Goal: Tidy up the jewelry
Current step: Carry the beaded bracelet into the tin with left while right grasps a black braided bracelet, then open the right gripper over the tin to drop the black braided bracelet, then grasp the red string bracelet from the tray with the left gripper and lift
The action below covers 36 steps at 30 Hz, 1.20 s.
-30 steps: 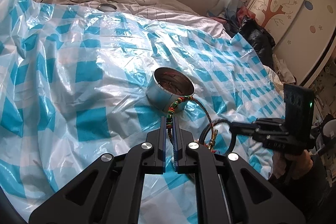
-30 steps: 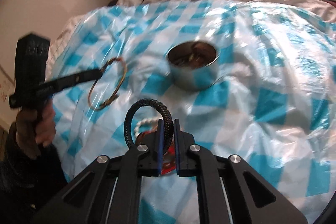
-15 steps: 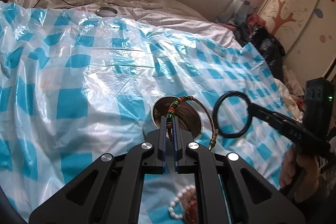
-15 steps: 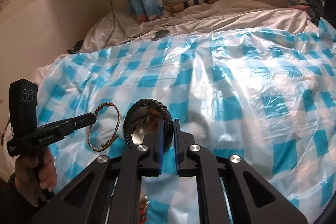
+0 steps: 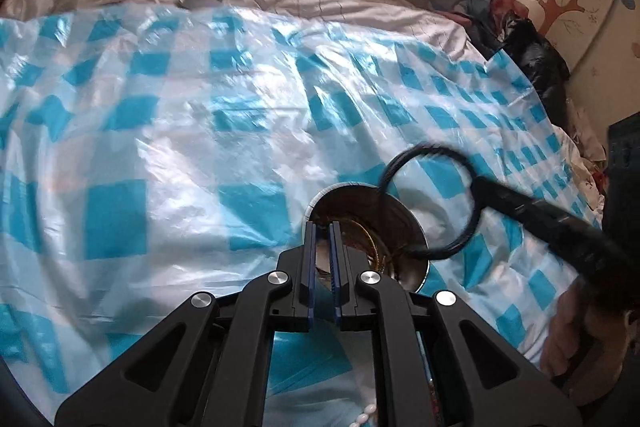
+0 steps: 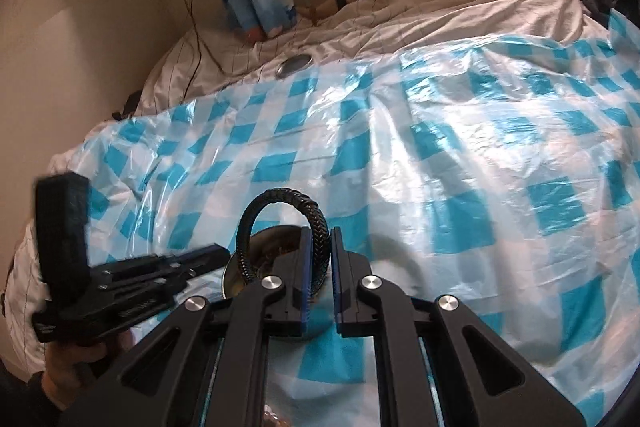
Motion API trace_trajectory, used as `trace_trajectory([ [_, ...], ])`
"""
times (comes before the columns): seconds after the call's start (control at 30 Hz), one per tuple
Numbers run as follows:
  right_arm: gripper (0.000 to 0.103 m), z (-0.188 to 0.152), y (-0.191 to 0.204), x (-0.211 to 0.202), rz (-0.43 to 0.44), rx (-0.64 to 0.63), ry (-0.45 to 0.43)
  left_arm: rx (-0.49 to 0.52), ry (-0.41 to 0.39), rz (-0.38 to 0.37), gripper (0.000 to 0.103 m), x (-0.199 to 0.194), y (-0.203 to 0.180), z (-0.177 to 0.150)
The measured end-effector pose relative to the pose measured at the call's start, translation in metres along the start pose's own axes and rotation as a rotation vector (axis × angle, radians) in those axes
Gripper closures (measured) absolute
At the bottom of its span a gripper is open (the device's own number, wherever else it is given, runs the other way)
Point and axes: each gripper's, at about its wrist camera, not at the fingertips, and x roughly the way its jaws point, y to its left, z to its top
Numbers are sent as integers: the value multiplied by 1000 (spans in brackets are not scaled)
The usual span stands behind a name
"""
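The left tongs (image 5: 324, 227) hang right over the metal tin (image 5: 394, 223), fingers a little apart with nothing between them; a thin golden bracelet (image 5: 370, 241) lies in the tin just ahead of their tips. Just to their right, the right tongs (image 6: 319, 231) pinch the black braided bracelet (image 6: 280, 201), which stands up as a loop above the fingers. In the left wrist view that loop's lower edge sits over the tin's near right rim, so the judgement is that a drop into the tin comes next.

The risks from here: the loop is wide against the tin's mouth, so letting go while it straddles the rim could tip it out onto the checked plastic sheet (image 6: 460, 155) on the bed. The sheet is slick and lies on soft bedding, so a nudge from either tool could slide or tilt the tin. The two tools are crowded over one small opening and could knock each other. A white bead strand (image 5: 366, 417) lies below the left tongs, outside the tin.
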Motion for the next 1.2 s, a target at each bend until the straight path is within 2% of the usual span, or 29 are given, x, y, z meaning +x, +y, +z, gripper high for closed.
trace_trajectory([
  [0.07,93,-2,7,13,7,-2,32,-17,-28,-3,94,-15,6,3],
  [0.13,93,-6,16,32,-3,-28,114,-42,-52,-4,90,-27,14,5],
  [0.17,90,-7,19,36,-20,-35,120,-53,-60,-6,89,-33,17,5],
  [0.2,78,-9,21,37,-49,-45,119,-59,-64,-7,87,-36,20,5],
  [0.37,66,-2,17,8,-84,-57,29,-60,-59,-3,84,-49,24,-4],
  [0.43,63,-3,13,-5,-81,-61,10,-29,-44,2,82,-52,17,-9],
  [0.57,47,-12,3,-21,-68,-68,7,98,30,-13,73,-49,-8,-36],
  [0.73,45,-28,-15,-41,-73,-59,21,237,123,-45,70,-43,-39,-79],
  [0.9,40,-40,-22,-62,-76,-66,13,331,111,-51,70,-54,-59,-118],
  [1.03,39,-48,-24,-68,-63,-66,23,394,112,-74,70,-53,-67,-133],
  [1.2,38,-53,-21,-69,-55,-77,32,388,117,-95,69,-41,-65,-139],
])
